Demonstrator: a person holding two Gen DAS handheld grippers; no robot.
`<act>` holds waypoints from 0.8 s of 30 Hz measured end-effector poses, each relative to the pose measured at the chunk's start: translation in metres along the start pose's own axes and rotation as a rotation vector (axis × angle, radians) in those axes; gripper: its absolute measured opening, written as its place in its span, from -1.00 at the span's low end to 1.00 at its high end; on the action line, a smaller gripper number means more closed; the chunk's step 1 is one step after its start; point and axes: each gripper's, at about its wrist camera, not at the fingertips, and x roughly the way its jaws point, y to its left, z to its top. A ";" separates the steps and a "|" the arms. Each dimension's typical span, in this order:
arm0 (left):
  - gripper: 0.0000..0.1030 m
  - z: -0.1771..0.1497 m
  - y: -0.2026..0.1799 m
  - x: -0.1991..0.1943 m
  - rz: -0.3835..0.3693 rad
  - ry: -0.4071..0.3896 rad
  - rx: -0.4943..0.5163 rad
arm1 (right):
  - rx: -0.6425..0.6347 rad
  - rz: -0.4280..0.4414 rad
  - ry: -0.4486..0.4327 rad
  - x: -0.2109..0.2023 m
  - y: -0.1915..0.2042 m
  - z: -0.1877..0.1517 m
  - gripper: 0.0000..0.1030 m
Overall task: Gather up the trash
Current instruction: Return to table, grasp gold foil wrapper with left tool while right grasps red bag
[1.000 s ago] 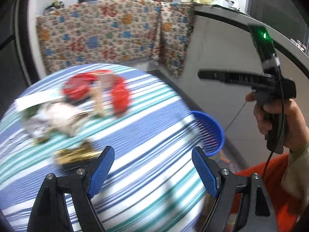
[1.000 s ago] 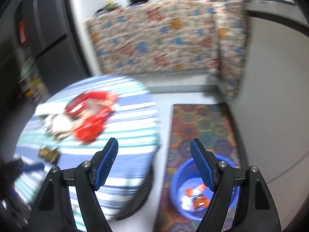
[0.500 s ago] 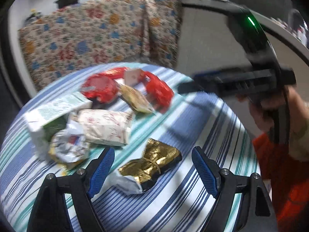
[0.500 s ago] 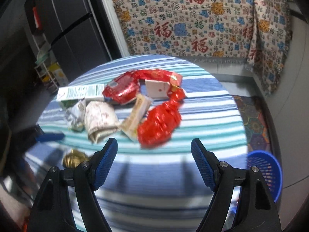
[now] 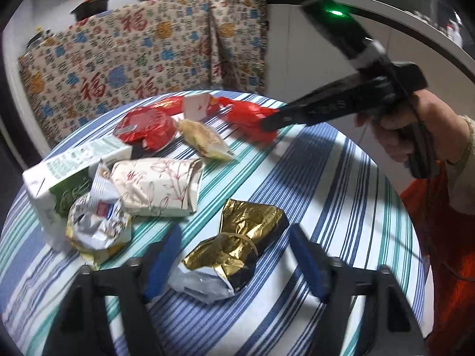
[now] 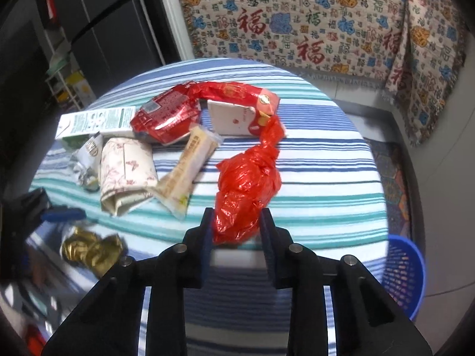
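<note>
As jaws narrowed, right gripper (image 6: 237,228) pinched red bag (image 6: 246,190)

Striped table (image 6: 311,178) — littered wrappers (image 6: 166,112)

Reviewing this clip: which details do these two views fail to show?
- Blue basket: its inside is cut off by the right wrist view's edge and the table.
- Gold foil bag: blurred in the right wrist view.
- Right tool: whether the pads press the red bag, its bulk hides.
- Left tool: fingertips motion-blurred beside the gold bag.
</note>
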 end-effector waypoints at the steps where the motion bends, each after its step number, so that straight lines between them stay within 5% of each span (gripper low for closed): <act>1: 0.27 0.000 0.000 -0.001 0.017 0.010 -0.025 | -0.008 -0.001 0.008 -0.003 -0.003 -0.002 -0.41; 8: 0.42 -0.005 -0.012 -0.016 -0.014 0.050 -0.129 | -0.026 -0.007 0.046 -0.013 -0.022 -0.019 -0.41; 10: 0.47 -0.004 -0.012 -0.019 -0.018 0.034 -0.136 | -0.037 -0.002 0.043 -0.017 -0.021 -0.021 -0.17; 12: 0.48 -0.002 -0.009 -0.018 -0.033 0.028 -0.153 | -0.049 -0.001 0.024 -0.021 -0.017 -0.020 0.29; 24: 0.48 0.005 -0.008 0.002 0.042 0.086 -0.131 | -0.115 0.012 0.020 -0.003 -0.002 0.005 0.48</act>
